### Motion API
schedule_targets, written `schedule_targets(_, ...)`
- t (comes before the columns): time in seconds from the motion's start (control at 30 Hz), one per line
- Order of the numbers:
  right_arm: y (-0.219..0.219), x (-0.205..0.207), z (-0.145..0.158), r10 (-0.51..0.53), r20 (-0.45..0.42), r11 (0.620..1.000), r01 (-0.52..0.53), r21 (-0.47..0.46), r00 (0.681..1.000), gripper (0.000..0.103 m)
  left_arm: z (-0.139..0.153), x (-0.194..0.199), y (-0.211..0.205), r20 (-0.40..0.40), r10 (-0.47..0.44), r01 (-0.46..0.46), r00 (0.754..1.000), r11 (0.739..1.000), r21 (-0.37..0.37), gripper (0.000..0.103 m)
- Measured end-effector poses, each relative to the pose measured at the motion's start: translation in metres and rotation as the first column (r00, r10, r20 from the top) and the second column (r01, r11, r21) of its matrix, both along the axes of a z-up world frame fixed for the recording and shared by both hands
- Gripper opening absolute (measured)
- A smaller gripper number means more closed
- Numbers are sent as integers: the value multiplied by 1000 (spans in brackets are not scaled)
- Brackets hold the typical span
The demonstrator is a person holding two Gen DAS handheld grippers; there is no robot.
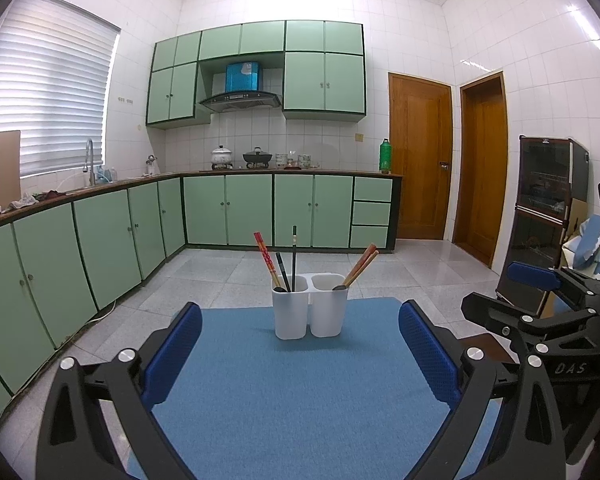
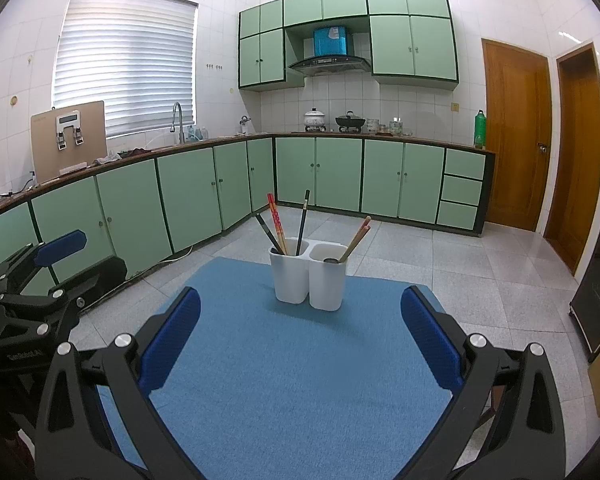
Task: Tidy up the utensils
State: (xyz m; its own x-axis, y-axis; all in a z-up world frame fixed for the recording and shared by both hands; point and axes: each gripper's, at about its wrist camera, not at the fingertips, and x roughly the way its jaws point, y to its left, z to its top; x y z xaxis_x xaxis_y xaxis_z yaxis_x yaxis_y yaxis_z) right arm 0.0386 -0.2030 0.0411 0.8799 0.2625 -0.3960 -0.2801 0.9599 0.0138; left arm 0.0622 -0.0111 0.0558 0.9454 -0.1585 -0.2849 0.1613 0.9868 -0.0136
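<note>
A: Left tongs [image 1: 300,344], right tongs [image 2: 300,336]?
B: Both spread apart, empty, over the blue mat [image 1: 300,392].
A: Utensils?
B: Chopsticks [image 1: 265,258] upright in the white two-cup holder [image 1: 310,312], far end of mat; brown pair [image 1: 362,266] in right cup.

A white two-compartment holder [image 1: 309,307] stands upright toward the far end of a blue mat [image 1: 292,392]. Its left compartment holds red chopsticks [image 1: 265,255] leaning left and two dark utensils [image 1: 294,258]. Its right compartment holds a brown pair of chopsticks [image 1: 362,264] leaning right and a dark spoon-like piece [image 1: 340,287] at the rim.
</note>
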Motion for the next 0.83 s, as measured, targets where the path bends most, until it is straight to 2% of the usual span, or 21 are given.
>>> schedule_targets(0.83, -5, 2, -1, -2, -7, 1000, 2, 3, 1000, 97, -1, 2, 0, -18, 4, -4, 1000, 1000, 1, 97)
